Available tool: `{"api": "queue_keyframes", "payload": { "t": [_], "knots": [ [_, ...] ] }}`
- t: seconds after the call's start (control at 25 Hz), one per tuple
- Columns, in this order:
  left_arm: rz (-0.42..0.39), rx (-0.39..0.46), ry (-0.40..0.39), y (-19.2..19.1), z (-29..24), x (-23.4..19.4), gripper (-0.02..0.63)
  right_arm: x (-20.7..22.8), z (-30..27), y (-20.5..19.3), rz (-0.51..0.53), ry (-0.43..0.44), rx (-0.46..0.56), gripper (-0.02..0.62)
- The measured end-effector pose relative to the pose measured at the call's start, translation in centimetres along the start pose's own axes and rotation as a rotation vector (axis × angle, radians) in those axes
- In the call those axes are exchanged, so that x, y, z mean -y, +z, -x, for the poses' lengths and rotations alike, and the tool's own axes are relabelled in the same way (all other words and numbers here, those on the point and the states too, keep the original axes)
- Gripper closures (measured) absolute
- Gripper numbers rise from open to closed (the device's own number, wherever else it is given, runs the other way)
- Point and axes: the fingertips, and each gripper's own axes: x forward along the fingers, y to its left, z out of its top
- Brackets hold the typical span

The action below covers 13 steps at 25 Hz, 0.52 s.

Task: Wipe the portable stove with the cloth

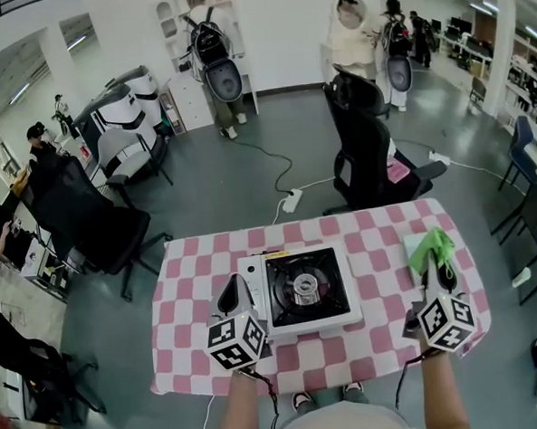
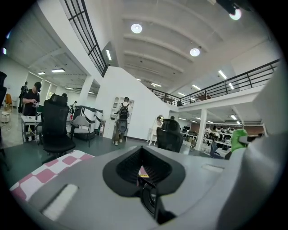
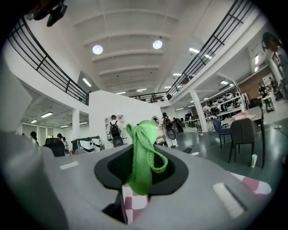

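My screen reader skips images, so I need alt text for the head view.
A white portable stove sits on a pink-checked table, the left gripper beside its left edge and the right gripper, further right, holding a green cloth. Black office chairs and several people stand behind.

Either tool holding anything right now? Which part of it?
Right tool pinches the green cloth at a bunched fold, with the loose end poking out past the jaws. Left tool holds nothing.

White portable stove [image 1: 302, 291] with black square top and round central burner, flat on pink-checked table [image 1: 191, 286], bright green cloth [image 1: 431, 247] bunched and looped, pinched between right gripper [image 1: 437, 271] jaws, right of stove, apart from it
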Motion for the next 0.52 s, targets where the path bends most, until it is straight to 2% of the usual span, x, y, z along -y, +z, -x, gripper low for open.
{"api": "queue_keyframes", "payload": {
  "t": [0.52],
  "knots": [
    [0.006,0.008,0.055,0.0,2.0,-0.4,0.606,0.6,-0.3,0.1,-0.027,0.045,-0.015,0.499]
  ]
}}
